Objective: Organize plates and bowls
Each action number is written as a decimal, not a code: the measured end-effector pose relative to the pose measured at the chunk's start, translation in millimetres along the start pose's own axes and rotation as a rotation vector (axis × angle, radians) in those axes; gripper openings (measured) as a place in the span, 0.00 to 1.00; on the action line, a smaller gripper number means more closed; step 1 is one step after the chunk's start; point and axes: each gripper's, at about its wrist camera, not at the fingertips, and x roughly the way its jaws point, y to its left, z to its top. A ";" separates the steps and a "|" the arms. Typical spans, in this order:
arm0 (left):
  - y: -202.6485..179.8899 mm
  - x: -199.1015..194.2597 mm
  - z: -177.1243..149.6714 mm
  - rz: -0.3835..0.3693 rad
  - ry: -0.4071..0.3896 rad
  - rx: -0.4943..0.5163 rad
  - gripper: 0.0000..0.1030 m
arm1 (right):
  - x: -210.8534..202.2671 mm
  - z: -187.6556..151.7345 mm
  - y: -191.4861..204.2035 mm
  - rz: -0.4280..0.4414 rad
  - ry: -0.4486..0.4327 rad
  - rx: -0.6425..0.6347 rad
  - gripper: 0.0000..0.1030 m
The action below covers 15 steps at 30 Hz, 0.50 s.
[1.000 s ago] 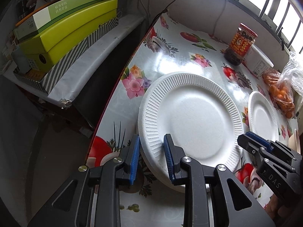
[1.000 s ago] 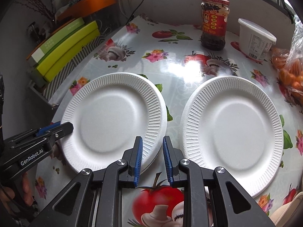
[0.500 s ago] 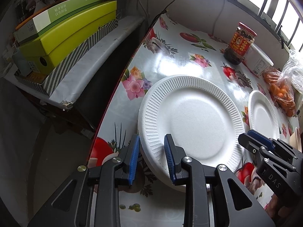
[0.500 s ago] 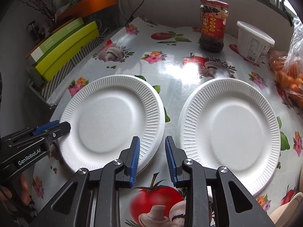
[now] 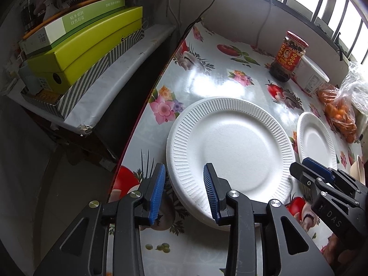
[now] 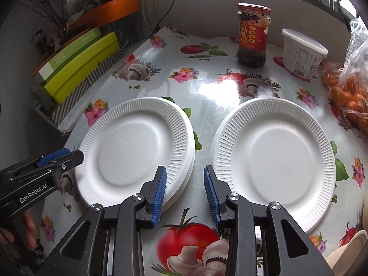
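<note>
Glossy oilcloth printed with tomatoes, mushrooms and flowers (image 6: 207, 85) covers the table under both grippers, and its left edge drops to a dark gap beside a low shelf.

On the left gripper (image 5: 184, 186) the blue-padded jaws have just been opening; they now straddle the near-left rim of the stack of white ribbed foam plates (image 5: 230, 147) without pressing it, one pad outside the rim over the cloth, the other above the plate's face. On the right gripper (image 6: 184, 186) the jaws have likewise been opening and stand released, empty, over the strip of bare cloth between that stack (image 6: 135, 147) and the single white ribbed foam plate (image 6: 273, 158) to its right. The two lie near each other but apart.

Behind the plates the cloth is bare up to a red-labelled glass jar of dark sauce (image 6: 253, 36) and a white lidded plastic tub (image 6: 303, 53) by the back wall. A clear bag of small orange fruit (image 6: 349, 99) crowds the right edge. Stacked lime-green boxes (image 5: 85, 46) sit on the shelf at left, under barred windows.
</note>
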 end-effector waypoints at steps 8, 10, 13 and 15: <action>-7.5 -20.6 -4.4 -0.026 -0.046 0.001 0.41 | -18.0 -4.5 -2.4 0.011 -0.033 0.004 0.40; -10.7 -24.8 -5.0 -0.031 -0.053 0.003 0.41 | -22.7 -6.1 -3.4 0.010 -0.042 0.007 0.41; -16.1 -31.2 -8.2 -0.036 -0.062 0.011 0.41 | -29.1 -9.1 -5.2 0.010 -0.050 0.012 0.41; -20.0 -35.4 -10.4 -0.037 -0.069 0.020 0.41 | -34.3 -11.3 -6.8 0.009 -0.057 0.014 0.42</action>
